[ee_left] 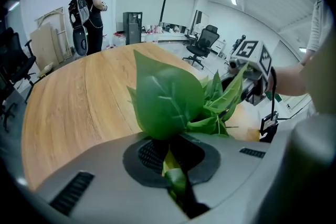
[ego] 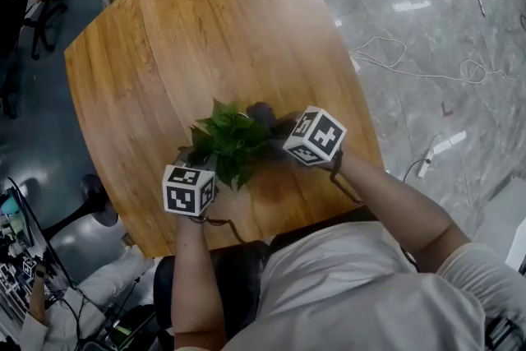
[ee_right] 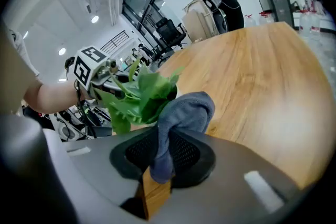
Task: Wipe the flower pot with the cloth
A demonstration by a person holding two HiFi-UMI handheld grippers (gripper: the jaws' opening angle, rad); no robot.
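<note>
the flower pot (ee_right: 171, 93) is almost wholly buried under its own plant (ego: 230, 142); only a dark bit of rim shows in the right gripper view, so its sides cannot be judged for dirt. a large leaf (ee_left: 167, 93) rises on the pot's left. the left gripper (ee_left: 176, 178) has its jaws pinched together on the foot of that leaf, steadying the plant rather than the pot itself. on the pot's right, the right gripper (ee_right: 156, 168) has its jaws clamped on a grey cloth (ee_right: 184, 113), whose free fold bulges up just beside the rim and seems to touch the leaves. the table (ego: 205, 37) carries the pot, its person-side edge running close by the pot.

this looks like the start of the wiping step: cloth in hand and brought up, no clear contact with the pot wall yet. next, the cloth likely needs to drop below the leaves and press against the pot's side, then sweep round it. a grip on a leaf is weak, so the pot may turn or tip.
</note>
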